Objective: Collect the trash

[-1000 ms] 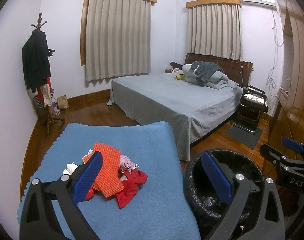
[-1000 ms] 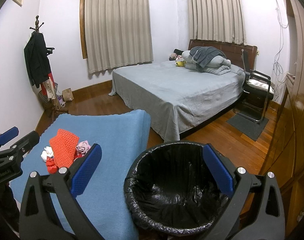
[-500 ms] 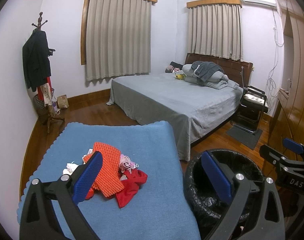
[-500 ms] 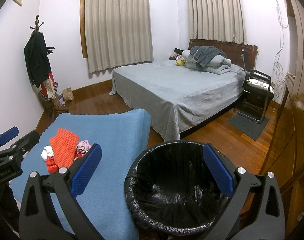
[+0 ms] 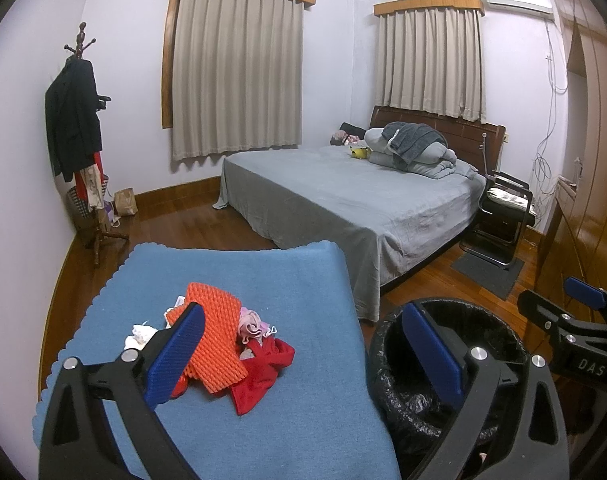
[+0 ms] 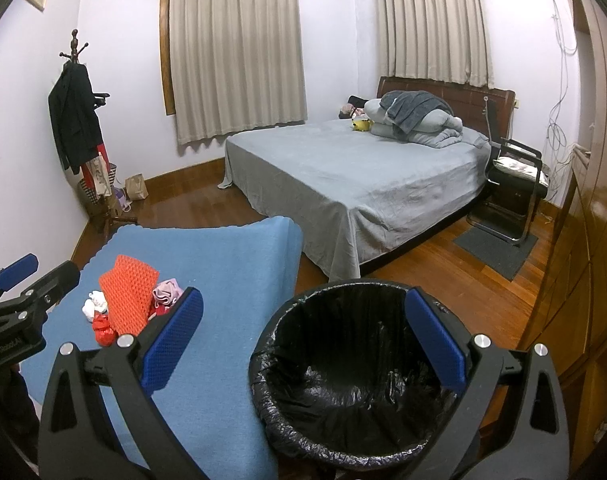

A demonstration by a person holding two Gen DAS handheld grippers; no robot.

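A heap of trash lies on a blue cloth-covered table [image 5: 287, 288]: an orange foam net [image 5: 217, 340], a red wrapper [image 5: 263, 376], a pink scrap [image 5: 249, 326] and white crumpled paper [image 5: 141, 334]. My left gripper [image 5: 303, 352] hovers open above the table's near part, its left pad over the heap. A bin with a black liner [image 6: 355, 384] stands to the table's right. My right gripper [image 6: 307, 344] hangs open above the bin with nothing held. The heap [image 6: 129, 300] appears left in the right wrist view.
A grey bed [image 5: 355, 200] fills the room's middle, a black chair [image 5: 507, 208] beside it. A coat rack [image 5: 83, 140] with clothes stands in the left corner. Wooden wardrobe doors [image 6: 583, 240] run along the right. Wood floor [image 6: 443, 280] lies between bed and bin.
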